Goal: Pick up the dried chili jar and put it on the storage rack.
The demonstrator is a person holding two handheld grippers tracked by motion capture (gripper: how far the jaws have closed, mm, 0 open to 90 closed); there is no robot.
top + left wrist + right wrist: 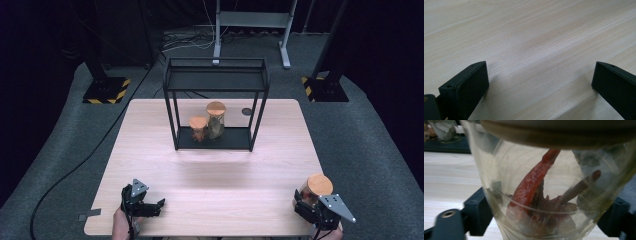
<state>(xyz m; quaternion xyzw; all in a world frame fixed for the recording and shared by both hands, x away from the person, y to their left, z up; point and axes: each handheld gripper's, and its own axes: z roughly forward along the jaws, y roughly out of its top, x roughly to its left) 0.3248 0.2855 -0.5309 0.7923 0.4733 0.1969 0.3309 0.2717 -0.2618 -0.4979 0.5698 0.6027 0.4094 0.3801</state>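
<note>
**Jar between my right jaws at the table's near right corner**

My left gripper point(159, 204) rests by the table's point(215, 190) near left corner, jaws spread wide over bare wood with nothing between them. On the rack's point(215, 140) bottom shelf, by the far edge's middle, stand a short cork-lidded jar point(198, 128) and a taller one point(216, 119) just beside it. At the near right corner, my right gripper point(302, 199) has its jaws on either side of the glass jar point(544, 195) with a cork lid point(320, 184), pads against its lower wall. Inside it lie a dried red chilli point(531, 185) and dark spice pieces.
</note>
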